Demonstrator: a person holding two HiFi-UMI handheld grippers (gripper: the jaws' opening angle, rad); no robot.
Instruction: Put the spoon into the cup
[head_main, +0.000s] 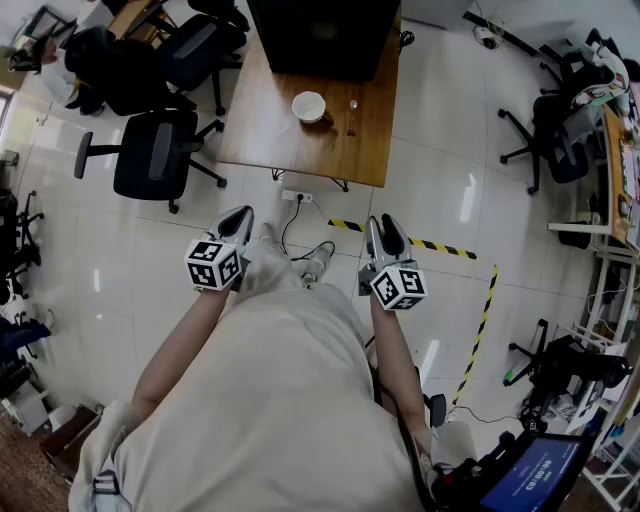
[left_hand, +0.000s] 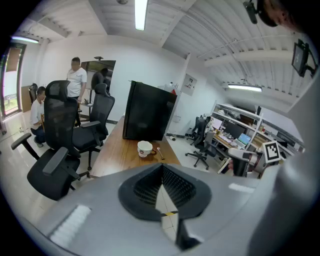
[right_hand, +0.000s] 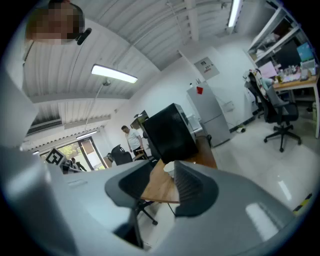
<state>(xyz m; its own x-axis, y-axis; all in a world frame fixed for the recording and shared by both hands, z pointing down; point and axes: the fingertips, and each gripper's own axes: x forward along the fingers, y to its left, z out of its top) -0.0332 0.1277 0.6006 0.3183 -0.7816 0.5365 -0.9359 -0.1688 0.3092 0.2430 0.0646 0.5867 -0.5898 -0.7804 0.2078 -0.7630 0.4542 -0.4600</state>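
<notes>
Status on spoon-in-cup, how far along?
Done: nothing yet. The spoon lies on the table beside the cup, not in it. In hand: nothing. The left tool and right tool are both empty, held over the floor short of the table. Left: step up, grasp the spoon, put it in the cup.

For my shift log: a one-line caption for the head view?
Empty left gripper and right gripper over the floor, short of the table bearing the cup and spoon.
</notes>
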